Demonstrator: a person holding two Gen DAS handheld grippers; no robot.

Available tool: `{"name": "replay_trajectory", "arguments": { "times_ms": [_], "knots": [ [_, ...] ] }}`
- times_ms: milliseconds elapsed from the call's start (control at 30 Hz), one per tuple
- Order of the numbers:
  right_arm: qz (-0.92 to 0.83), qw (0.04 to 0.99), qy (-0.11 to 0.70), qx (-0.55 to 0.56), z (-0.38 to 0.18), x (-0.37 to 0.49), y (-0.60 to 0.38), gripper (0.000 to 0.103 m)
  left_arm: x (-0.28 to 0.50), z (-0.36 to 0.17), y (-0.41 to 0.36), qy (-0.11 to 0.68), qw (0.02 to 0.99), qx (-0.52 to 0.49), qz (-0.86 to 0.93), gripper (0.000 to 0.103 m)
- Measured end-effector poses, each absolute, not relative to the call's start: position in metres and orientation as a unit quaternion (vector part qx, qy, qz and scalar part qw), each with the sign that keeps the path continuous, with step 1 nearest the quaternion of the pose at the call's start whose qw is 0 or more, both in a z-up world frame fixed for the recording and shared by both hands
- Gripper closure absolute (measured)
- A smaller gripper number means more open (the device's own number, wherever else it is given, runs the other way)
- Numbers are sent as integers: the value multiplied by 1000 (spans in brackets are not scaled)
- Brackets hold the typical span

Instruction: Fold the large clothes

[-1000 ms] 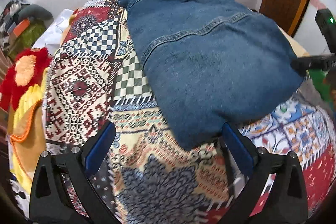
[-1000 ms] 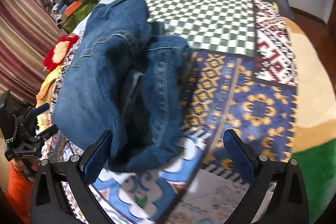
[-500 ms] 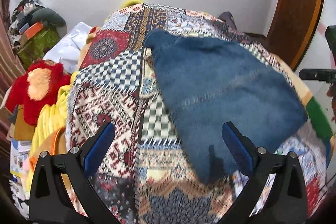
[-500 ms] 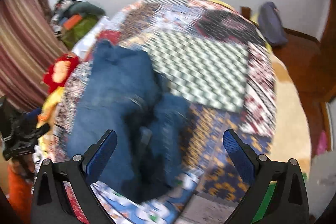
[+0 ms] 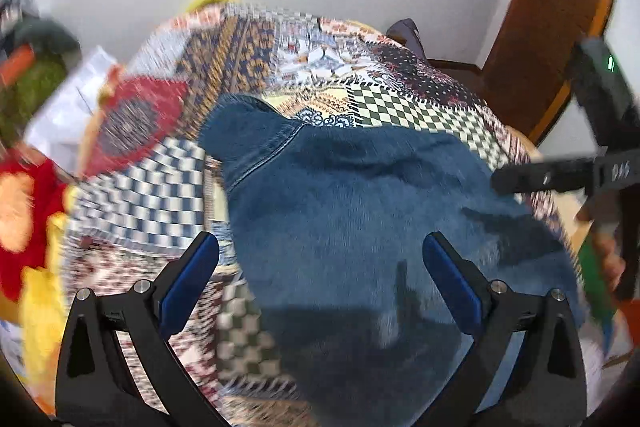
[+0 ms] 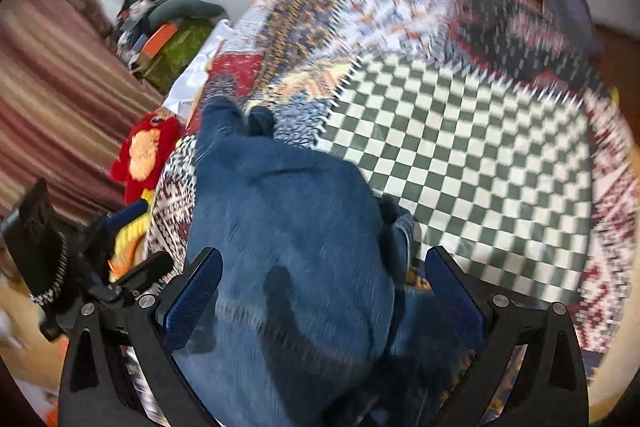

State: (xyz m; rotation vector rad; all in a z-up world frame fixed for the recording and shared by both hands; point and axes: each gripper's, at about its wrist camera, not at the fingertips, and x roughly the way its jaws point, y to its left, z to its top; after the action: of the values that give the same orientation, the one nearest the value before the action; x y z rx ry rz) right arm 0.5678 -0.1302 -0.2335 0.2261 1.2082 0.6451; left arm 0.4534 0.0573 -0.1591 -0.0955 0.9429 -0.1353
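Observation:
A folded pair of blue denim jeans (image 5: pixel 360 211) lies on a patchwork bedspread (image 5: pixel 280 67). My left gripper (image 5: pixel 320 279) is open and empty, raised above the near part of the jeans. My right gripper (image 6: pixel 322 287) is open and empty, also above the jeans (image 6: pixel 288 227), whose doubled edge shows at the right side. The right gripper also shows at the right edge of the left wrist view (image 5: pixel 560 175). The left gripper shows at the lower left of the right wrist view (image 6: pixel 80 267). Both views are blurred by motion.
A red and orange plush toy (image 5: pixel 24 203) and yellow cloth (image 5: pixel 40 307) lie at the bed's left side. A green bag with clutter (image 6: pixel 176 43) stands by the wall. A wooden door (image 5: pixel 560 7) is at the right. A striped curtain (image 6: pixel 52 87) hangs left.
Both grippers have pulled up and back from the jeans, so more of the bed and the wall shows. The jeans stay folded on the bedspread.

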Motion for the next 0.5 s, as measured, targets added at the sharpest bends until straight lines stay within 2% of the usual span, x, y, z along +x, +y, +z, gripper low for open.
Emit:
{"name": "replay_trajectory", "arguments": {
  "times_ms": [100, 267, 400, 500],
  "knots": [
    [274, 756, 582, 120, -258, 594, -133, 2, 488, -176, 71, 478, 864, -136, -79, 0],
    [232, 766, 592, 96, -283, 609, -151, 3, 528, -203, 88, 506, 839, -189, -64, 1],
    [223, 784, 573, 84, -269, 597, -167, 3, 530, -199, 97, 512, 829, -215, -69, 1],
    [246, 791, 555, 75, -244, 578, -167, 3, 512, -178, 100, 492, 847, -194, -49, 1]
  ]
}}
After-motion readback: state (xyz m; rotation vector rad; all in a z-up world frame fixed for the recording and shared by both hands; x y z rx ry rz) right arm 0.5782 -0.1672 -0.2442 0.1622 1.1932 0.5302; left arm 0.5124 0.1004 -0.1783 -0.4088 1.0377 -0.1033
